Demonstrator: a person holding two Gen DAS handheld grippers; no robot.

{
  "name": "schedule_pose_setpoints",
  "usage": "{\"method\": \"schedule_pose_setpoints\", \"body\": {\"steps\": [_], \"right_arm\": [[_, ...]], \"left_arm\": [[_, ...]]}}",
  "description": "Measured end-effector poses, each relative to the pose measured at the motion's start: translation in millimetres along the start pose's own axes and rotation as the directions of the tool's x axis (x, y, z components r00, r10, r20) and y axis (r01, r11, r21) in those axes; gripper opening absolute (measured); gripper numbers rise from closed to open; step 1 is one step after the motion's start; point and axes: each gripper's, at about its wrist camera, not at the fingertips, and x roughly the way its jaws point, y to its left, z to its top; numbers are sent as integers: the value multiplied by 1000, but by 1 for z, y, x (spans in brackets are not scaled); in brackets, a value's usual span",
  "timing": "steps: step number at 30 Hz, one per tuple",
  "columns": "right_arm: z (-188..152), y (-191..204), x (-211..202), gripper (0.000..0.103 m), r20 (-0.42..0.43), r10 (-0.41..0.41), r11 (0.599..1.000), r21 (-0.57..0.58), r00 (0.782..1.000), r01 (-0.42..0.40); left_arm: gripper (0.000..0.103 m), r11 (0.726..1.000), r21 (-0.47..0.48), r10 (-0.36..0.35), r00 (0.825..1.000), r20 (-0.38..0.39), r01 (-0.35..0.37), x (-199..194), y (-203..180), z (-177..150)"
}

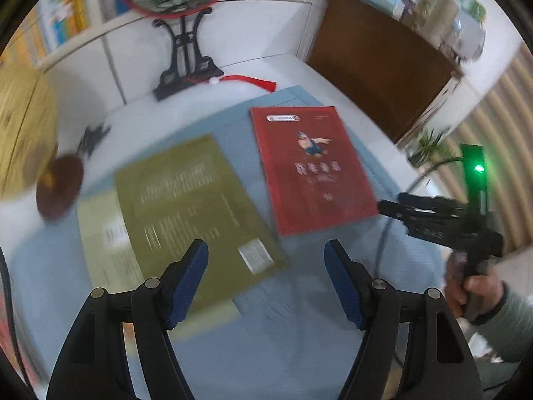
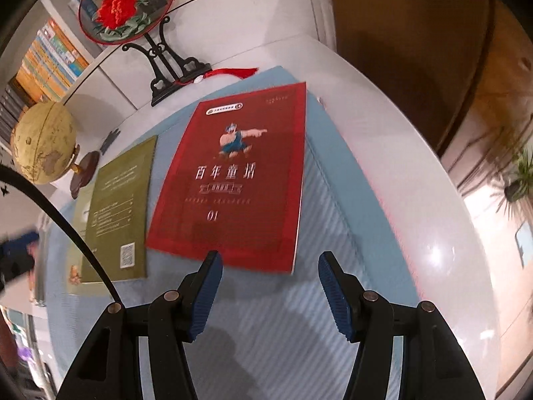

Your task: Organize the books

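Note:
A red book (image 1: 314, 170) (image 2: 240, 180) lies flat on a pale blue mat (image 1: 233, 360) (image 2: 273, 333). To its left lies an olive-green book (image 1: 193, 213) (image 2: 118, 216), back cover up, over a paler one. My left gripper (image 1: 266, 256) hangs open above the mat, its left finger over the green book's near edge, nothing between its blue pads (image 1: 186, 286). My right gripper (image 2: 269, 263) hovers open just before the red book's near edge, holding nothing. In the left wrist view the right gripper (image 1: 386, 206) shows at the right, held by a hand (image 1: 476, 286).
A round embroidered fan on a black stand (image 2: 166, 76) (image 1: 186, 63) with a red tassel (image 2: 233, 72) stands at the back. A globe (image 2: 45, 143) on a wooden base (image 1: 58, 190) sits at the left. Bookshelves (image 2: 50, 56) line the back wall; a brown cabinet (image 1: 376, 60) stands right.

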Motion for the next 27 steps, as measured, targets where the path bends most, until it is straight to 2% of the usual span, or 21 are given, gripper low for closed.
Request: {"method": "schedule_pose_setpoints", "body": {"steps": [2, 6, 10, 11, 14, 16, 19, 22, 24, 27], "right_arm": [[7, 0, 12, 58, 9, -29, 1000, -12, 1000, 29], [16, -3, 28, 58, 47, -54, 998, 15, 997, 53], [24, -1, 39, 53, 41, -83, 996, -16, 996, 84], [26, -2, 41, 51, 38, -71, 997, -22, 997, 71], [33, -4, 50, 50, 33, -72, 997, -29, 997, 73], [36, -5, 57, 48, 27, -57, 998, -24, 998, 57], [38, 0, 59, 45, 25, -21, 999, -43, 999, 22], [36, 5, 58, 46, 16, -29, 996, -90, 999, 30], [33, 2, 57, 47, 6, -12, 995, -99, 1000, 13], [20, -3, 51, 47, -11, 34, 992, -121, 999, -35]], "left_arm": [[71, 1000, -4, 1, 1000, -3, -1, 22, 5, 17], [69, 996, -52, -66, 997, 25, 67, 78, -5, 32], [51, 997, -65, -46, 999, 2, 46, 122, -15, 31], [50, 996, -80, -50, 999, -6, 49, 130, -14, 29], [48, 987, -141, -82, 997, -14, 79, 142, -5, 23], [48, 980, -168, -106, 994, 8, 106, 142, -3, 20], [49, 962, -197, -191, 982, 5, 188, 142, -1, 19], [49, 947, -227, -231, 973, 5, 226, 135, -1, 14], [49, 922, -258, -289, 956, 42, 290, 121, 1, 5], [49, 841, -292, -430, 890, 150, 455, 86, 1, -16]]}}
